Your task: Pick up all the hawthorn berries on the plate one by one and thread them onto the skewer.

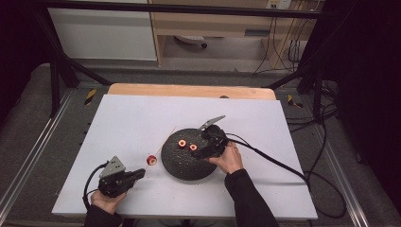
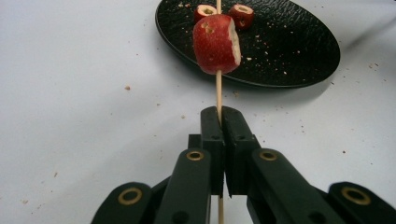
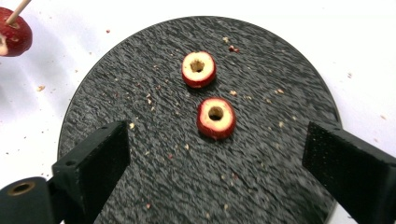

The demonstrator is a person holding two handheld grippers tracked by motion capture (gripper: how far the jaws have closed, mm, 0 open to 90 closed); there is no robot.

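My left gripper (image 1: 141,173) (image 2: 221,116) is shut on a thin wooden skewer (image 2: 218,88) near the table's front left. A red fruit piece (image 1: 151,160) (image 2: 215,43) is threaded on the skewer, just left of the round black plate (image 1: 184,165) (image 2: 289,51) (image 3: 261,177). On the plate lie two cored red fruit rings, one farther (image 1: 181,143) (image 3: 198,69) and one nearer (image 1: 193,147) (image 3: 215,117). My right gripper (image 1: 201,150) (image 3: 219,158) hovers over the plate's right side, open, its jaws wide apart on either side of the nearer ring without touching it.
A white sheet (image 1: 132,123) covers the table, with a wooden edge (image 1: 189,90) at the back. Crumbs dot the sheet and plate. A black cable (image 1: 283,165) trails right from my right gripper. Dark frame poles (image 1: 54,80) stand beyond the table.
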